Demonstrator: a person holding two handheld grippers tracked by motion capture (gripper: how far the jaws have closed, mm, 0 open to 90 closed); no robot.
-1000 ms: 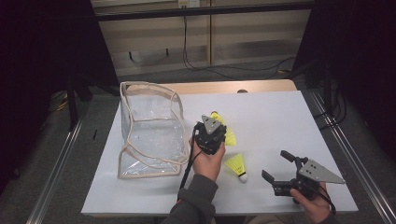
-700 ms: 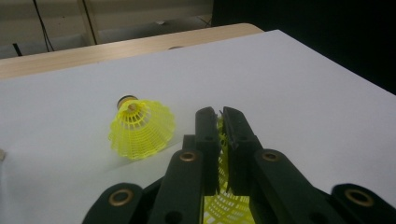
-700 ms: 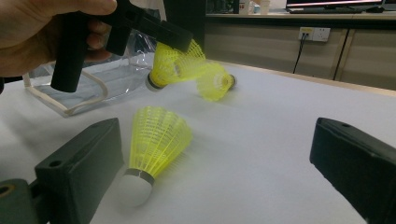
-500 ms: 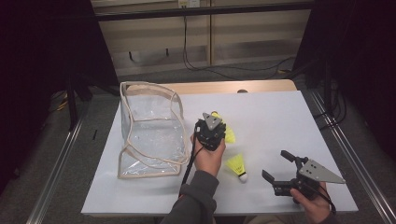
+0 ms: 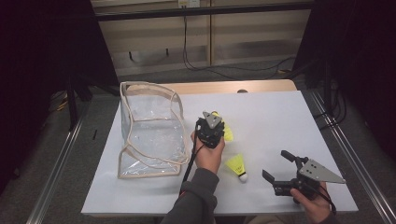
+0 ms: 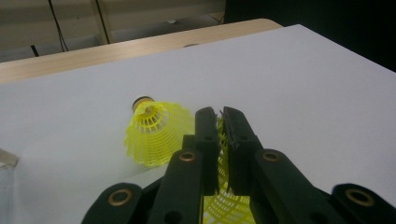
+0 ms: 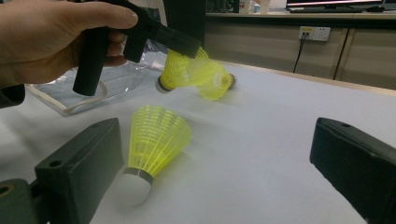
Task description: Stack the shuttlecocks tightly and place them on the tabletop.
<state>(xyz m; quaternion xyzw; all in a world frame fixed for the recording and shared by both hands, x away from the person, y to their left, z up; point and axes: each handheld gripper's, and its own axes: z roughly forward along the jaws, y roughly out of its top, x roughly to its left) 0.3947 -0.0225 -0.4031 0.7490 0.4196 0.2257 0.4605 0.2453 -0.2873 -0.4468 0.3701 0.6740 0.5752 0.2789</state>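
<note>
My left gripper (image 6: 220, 116) is shut on the mesh skirt of a yellow shuttlecock (image 6: 223, 205), which it holds just above the white table. In the right gripper view that gripper (image 7: 194, 46) and the held shuttlecock (image 7: 180, 70) are at the upper left. A second yellow shuttlecock (image 6: 156, 133) lies on its side just beyond the jaws. A third one (image 5: 236, 166), with a white cork, lies near the front. My right gripper (image 5: 274, 164) stands open just right of it, and in its own view the shuttlecock (image 7: 156, 137) lies by the left jaw.
A clear plastic bag (image 5: 149, 130) with beige trim stands open on the left of the white table (image 5: 280, 116). A wooden strip runs along the far edge. Dark floor and metal rails flank the table.
The left gripper with its shuttlecock has shifted only a trifle. The right gripper has stayed still.
</note>
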